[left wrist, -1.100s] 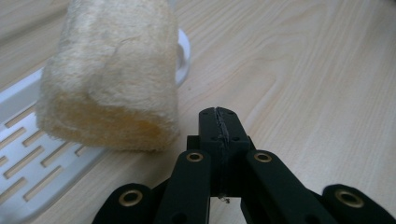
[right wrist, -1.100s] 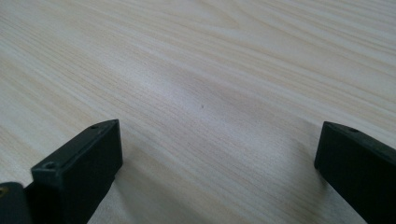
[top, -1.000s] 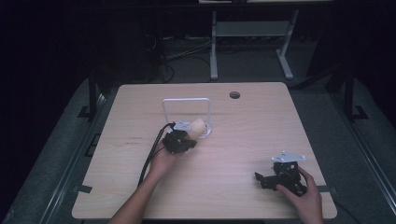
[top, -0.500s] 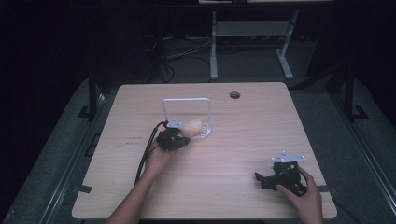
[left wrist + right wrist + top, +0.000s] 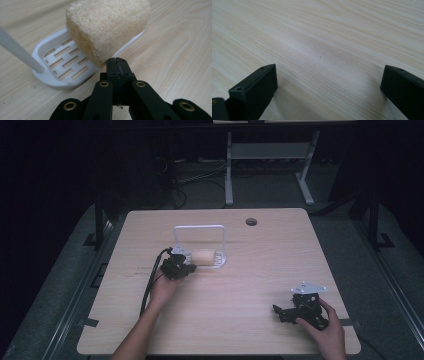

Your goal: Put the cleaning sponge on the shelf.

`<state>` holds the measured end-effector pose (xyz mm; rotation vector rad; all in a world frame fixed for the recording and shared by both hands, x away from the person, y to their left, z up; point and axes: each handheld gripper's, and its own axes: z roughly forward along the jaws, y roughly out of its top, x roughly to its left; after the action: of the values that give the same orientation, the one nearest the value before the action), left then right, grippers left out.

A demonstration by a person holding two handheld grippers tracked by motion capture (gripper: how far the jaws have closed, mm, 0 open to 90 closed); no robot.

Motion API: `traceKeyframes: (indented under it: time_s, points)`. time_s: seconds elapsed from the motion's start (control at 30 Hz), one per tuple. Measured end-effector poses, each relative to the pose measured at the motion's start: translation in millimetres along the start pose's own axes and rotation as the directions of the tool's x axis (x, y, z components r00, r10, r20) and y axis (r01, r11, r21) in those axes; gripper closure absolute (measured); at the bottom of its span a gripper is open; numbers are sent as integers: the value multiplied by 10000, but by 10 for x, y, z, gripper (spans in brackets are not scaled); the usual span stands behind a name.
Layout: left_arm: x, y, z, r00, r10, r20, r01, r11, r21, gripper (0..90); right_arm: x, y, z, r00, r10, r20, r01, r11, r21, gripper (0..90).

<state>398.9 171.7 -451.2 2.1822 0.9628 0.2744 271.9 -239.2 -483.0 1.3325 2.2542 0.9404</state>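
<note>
Sponge [image 5: 107, 30] lying half on the white slotted tray [image 5: 62, 67], one end overhanging the table [image 5: 240, 320].
Over the last second the left gripper [image 5: 117, 62] has backed away from it, jaws pressed together on nothing, so the placing looks finished; right gripper [image 5: 327, 82] rests well apart, jaws spread.

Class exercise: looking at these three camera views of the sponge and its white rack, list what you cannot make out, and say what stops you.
- Left gripper view: the sponge top, cut by the upper edge.
- Same view: whether the shut left gripper touches the sponge; the tips hide it.
- High view: the rack slots, too small.
- Right gripper view: the right gripper jaw tips, cut off.
</note>
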Motion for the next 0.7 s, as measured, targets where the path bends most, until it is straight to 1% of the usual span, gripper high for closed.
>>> traceKeyframes:
  time_s: [0.03,0.23,0.47,0.7]
  points:
    - [16,-5,-9,10000,-27,-69,27,10000,-9,899,0,0,0,10000,1,0,-1,10000,1,7]
    - [34,-9,-17,10000,-42,-44,42,10000,3,899,0,0,0,10000,-1,0,1,10000,-1,7]
    - [7,-16,-22,10000,-69,14,69,10000,29,899,0,0,0,10000,2,1,-2,10000,1,7]
    - [-20,-23,-77,9999,-115,123,116,9999,-73,898,0,0,0,10000,1,0,-1,10000,0,7]
